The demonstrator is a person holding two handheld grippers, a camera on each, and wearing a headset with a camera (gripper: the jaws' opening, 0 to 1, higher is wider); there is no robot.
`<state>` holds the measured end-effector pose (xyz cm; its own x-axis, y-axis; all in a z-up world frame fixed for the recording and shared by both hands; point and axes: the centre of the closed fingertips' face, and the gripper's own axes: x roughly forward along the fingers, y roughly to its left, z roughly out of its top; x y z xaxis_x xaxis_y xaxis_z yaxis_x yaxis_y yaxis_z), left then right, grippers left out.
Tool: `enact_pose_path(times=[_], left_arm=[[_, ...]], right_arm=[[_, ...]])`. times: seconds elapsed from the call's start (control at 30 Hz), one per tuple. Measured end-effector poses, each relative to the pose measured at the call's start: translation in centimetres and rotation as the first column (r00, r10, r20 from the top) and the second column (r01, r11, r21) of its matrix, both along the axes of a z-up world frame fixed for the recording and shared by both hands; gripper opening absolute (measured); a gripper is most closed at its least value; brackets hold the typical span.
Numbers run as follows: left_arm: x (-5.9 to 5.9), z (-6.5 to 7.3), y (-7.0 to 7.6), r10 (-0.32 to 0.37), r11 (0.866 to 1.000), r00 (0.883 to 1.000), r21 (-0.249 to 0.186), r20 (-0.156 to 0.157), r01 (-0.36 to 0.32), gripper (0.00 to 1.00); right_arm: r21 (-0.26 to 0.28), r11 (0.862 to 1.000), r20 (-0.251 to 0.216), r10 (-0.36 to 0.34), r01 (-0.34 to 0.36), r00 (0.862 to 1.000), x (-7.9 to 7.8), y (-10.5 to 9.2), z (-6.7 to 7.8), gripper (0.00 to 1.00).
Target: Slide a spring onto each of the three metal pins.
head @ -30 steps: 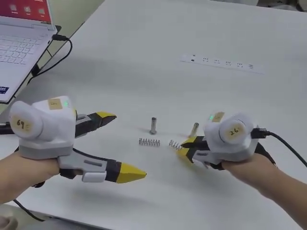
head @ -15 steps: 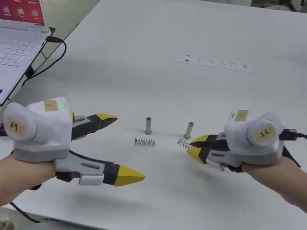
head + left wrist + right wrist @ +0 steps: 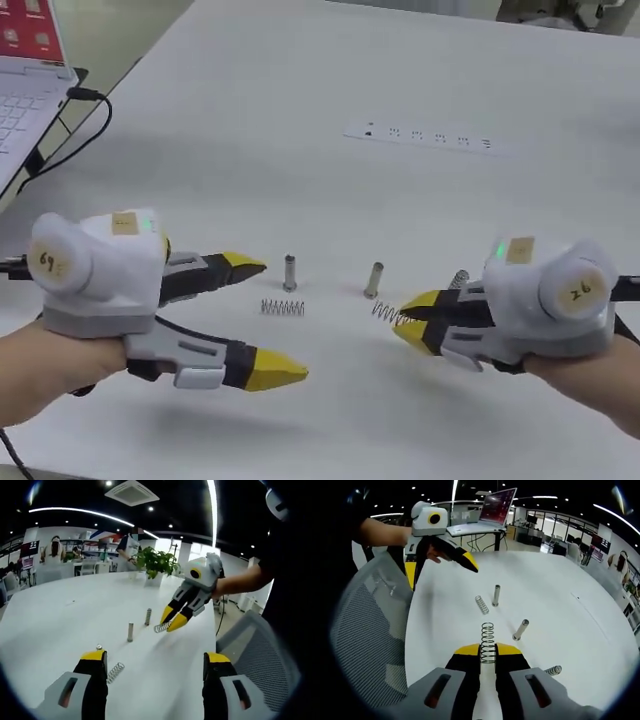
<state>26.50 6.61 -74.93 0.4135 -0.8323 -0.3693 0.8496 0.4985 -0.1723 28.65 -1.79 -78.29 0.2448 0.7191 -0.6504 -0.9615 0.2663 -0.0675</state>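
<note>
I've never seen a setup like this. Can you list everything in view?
pins: 3, silver, upright in a row mid-table; the far-right one seems to wear a spring
loose spring: 1, silver, lying by the left pin
held spring: 1, silver, pinched between yellow jaws
power strip: 1, white, far side
laptop: 1, white, left edge
cable: 1, black, beside laptop
table: 1, white
left gripper: white, yellow tips, open
right gripper: same colours, shut on held spring
hands: 2, gripping them
</note>
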Motion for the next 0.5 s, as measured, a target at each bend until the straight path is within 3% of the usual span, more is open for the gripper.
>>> enact_pose_path(times=[0.17, 0.37, 0.5], left_arm=[[0.5, 0.2, -1.5, -0.030, 0.999, 1.000, -0.022, -0.006, 0.030, 0.66], [0.2, -0.3, -3.6, -0.097, 0.995, 0.995, -0.017, -0.020, 0.097, 0.53], [0.2, -0.3, -4.4, -0.121, 0.993, 0.992, -0.019, -0.023, 0.121, 0.50]], right_arm=[[-0.006, 0.999, 0.014, 0.033, -0.033, 0.999, -0.6, 0.1, 0.4, 0.08], [-0.006, 0.998, 0.040, 0.068, -0.068, 0.997, -0.9, 0.3, 0.9, 0.08], [-0.009, 0.996, 0.050, 0.085, -0.085, 0.995, -1.0, 0.3, 1.0, 0.08]])
